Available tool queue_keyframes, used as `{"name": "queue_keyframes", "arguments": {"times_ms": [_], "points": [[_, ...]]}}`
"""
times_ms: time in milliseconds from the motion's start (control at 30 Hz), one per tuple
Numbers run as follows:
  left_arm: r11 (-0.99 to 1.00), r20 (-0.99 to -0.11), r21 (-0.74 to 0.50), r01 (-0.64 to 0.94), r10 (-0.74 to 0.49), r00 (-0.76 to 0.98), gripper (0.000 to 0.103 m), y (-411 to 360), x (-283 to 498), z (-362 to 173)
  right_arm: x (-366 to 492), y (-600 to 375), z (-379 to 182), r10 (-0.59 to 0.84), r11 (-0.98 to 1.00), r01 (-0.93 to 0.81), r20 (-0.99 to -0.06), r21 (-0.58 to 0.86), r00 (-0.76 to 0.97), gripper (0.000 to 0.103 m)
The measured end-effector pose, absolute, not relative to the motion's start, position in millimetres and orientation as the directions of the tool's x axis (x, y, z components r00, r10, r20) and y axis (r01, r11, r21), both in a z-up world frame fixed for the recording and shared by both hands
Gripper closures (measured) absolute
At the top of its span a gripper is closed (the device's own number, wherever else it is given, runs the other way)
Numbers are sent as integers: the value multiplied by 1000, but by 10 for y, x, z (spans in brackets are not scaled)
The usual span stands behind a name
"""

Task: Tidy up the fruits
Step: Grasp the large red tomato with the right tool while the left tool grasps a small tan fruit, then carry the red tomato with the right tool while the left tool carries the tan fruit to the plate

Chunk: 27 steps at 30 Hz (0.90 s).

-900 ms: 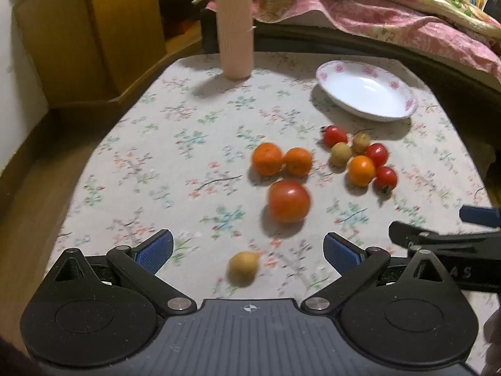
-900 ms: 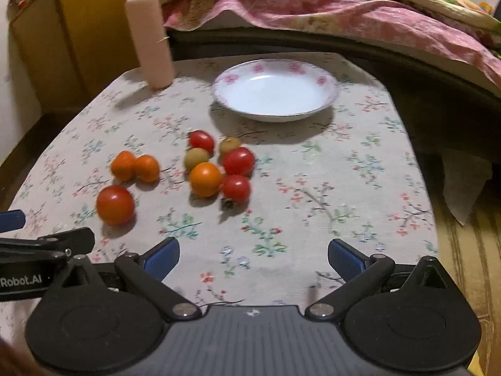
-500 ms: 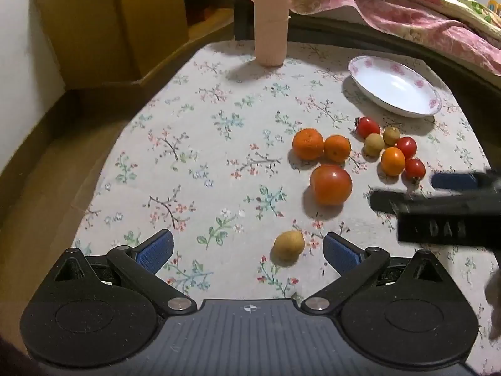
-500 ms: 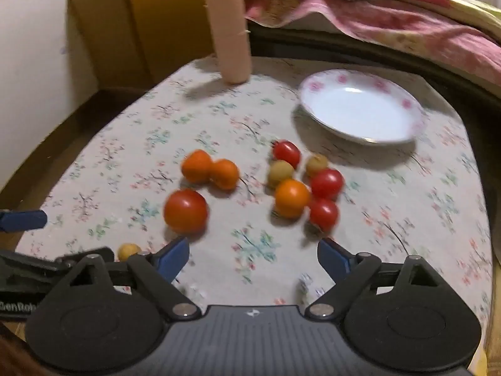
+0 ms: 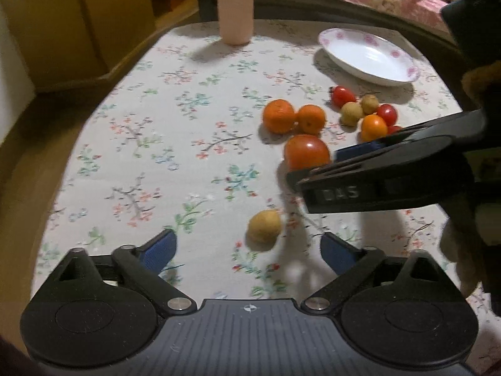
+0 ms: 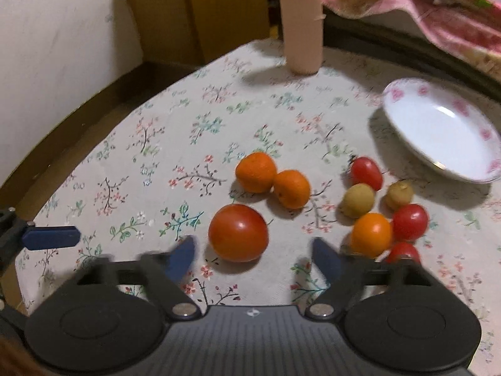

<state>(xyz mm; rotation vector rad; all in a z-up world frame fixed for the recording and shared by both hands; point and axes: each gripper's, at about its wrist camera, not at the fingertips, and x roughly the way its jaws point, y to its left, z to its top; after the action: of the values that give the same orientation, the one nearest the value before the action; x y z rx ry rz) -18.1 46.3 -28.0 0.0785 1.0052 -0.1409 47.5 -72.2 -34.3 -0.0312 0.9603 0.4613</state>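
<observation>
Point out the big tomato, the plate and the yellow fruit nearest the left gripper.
big tomato (image 6: pixel 238 232), right wrist view, middle of its skin.
plate (image 6: pixel 451 174), right wrist view, near rim.
yellow fruit (image 5: pixel 264 226), left wrist view, middle of its top.

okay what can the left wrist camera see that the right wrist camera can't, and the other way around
Only the left wrist view shows the small yellow fruit lying alone just ahead of the open left hand-held gripper.

Only the right wrist view shows the large tomato lined up in front of the open right hand-held gripper.

Both show the white plate, the two oranges and the pink cylinder.
</observation>
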Motion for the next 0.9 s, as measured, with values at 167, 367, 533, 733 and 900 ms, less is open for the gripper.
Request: {"name": "queue_keyframes", "arguments": {"times_ms": [167,367,533,733,900], "points": [[988,-860,-22,154,-98,501,27,447,-107,-380,520,-725,-396,387,894,-400,-797,202,463,62],[987,-860,-43,156,-116,497,45,435,-29,-429,491,-860,-388,401,897,-366,-800,246,446,63],[983,-860,3,183,-91,503,51,351,-59,-429,432,-1024,-373,399,905,-333,-803,267,442,63],[982,-859,24,186,-75,506,67,292,-20,-416,396,-1164,-366,383,914,-310,-806,261,452,63],[981,-863,35,190,-66,501,69,247,-18,-417,358,-1233,-310,379,917,-309,-797,253,471,63]]}}
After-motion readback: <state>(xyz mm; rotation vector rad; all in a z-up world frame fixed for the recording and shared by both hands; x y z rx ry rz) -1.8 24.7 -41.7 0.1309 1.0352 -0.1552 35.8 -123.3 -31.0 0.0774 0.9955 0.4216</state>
